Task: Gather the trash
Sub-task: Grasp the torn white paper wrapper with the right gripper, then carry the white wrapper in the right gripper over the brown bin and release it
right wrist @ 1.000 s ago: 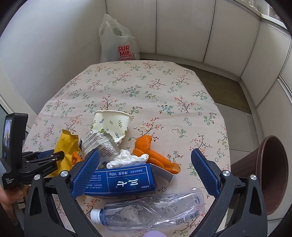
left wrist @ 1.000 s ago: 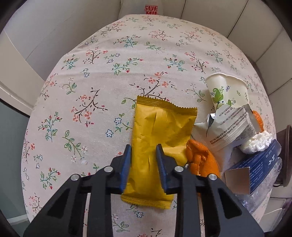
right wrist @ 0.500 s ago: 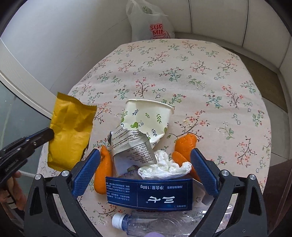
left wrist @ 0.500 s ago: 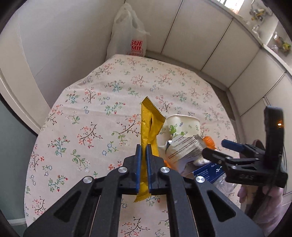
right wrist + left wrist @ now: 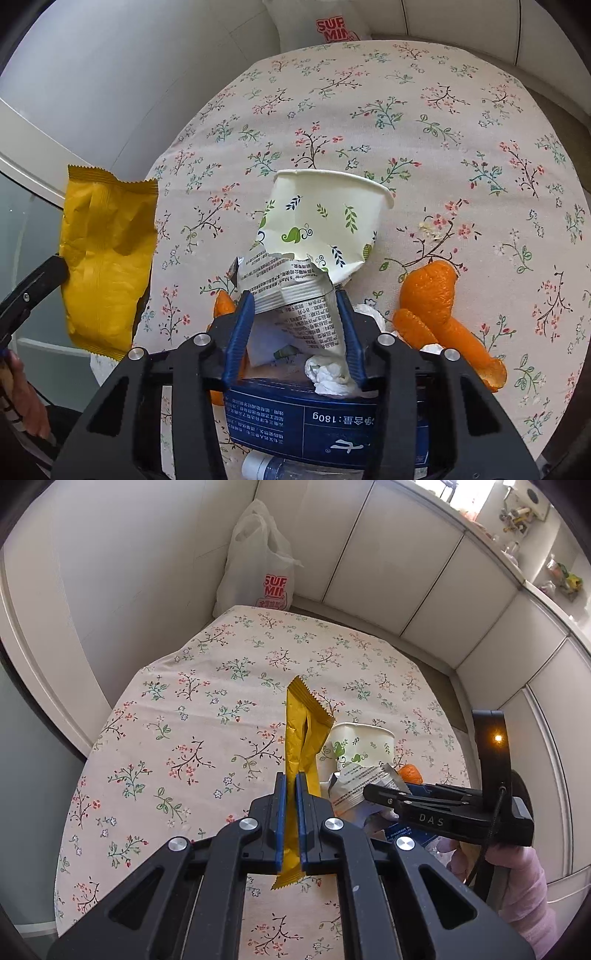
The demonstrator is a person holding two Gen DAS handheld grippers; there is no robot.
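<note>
Yellow wrapper in left claw

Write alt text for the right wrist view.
The right gripper, its jaws just closing, pinches a crumpled printed wrapper beside a leaf-patterned paper cup, orange peel and a blue carton on a floral tablecloth.

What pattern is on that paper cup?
Green leaves and dark sprigs on cream; the paper cup shows best in the right wrist view.

You're looking at a mustard-yellow wrapper, a cream cup showing green leaf prints, bright orange peel, a navy box and a desk cloth wearing small red and green floral sprigs.
</note>
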